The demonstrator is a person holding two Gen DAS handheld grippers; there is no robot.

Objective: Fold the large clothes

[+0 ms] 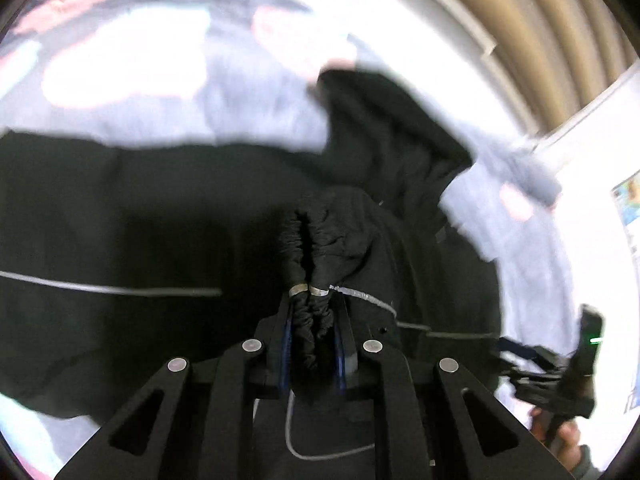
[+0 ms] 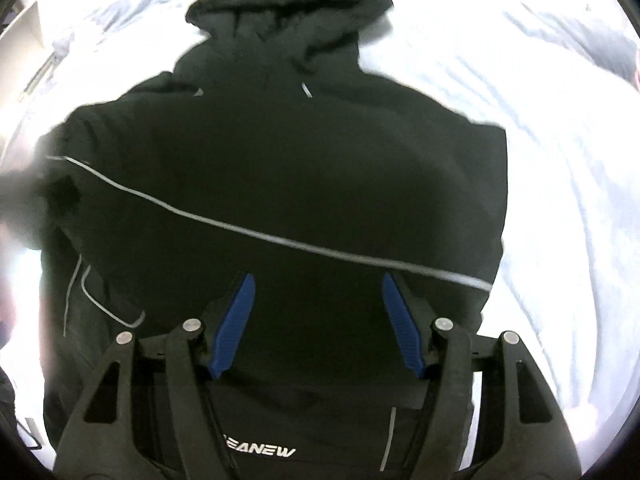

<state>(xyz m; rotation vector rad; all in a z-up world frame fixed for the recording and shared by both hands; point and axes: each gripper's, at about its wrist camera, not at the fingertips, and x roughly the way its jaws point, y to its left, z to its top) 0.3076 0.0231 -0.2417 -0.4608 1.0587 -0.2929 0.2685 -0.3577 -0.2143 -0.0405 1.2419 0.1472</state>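
A black hooded jacket [image 2: 288, 168] with thin grey piping lies spread on a pale bedsheet [image 2: 560, 184], hood at the far end. My left gripper [image 1: 310, 296] is shut on the jacket's gathered elastic cuff [image 1: 308, 248] and holds the sleeve above the jacket body [image 1: 120, 220]. My right gripper [image 2: 318, 280] is open and empty, its blue pads [image 2: 236, 320] wide apart just over the jacket's lower front. It also shows at the right edge of the left wrist view [image 1: 560, 376].
The rumpled pale sheet [image 1: 160, 80] with pink patches surrounds the jacket. A beige ribbed wall or curtain [image 1: 540, 20] rises at the far right. A white logo [image 2: 260, 450] sits on the jacket's hem.
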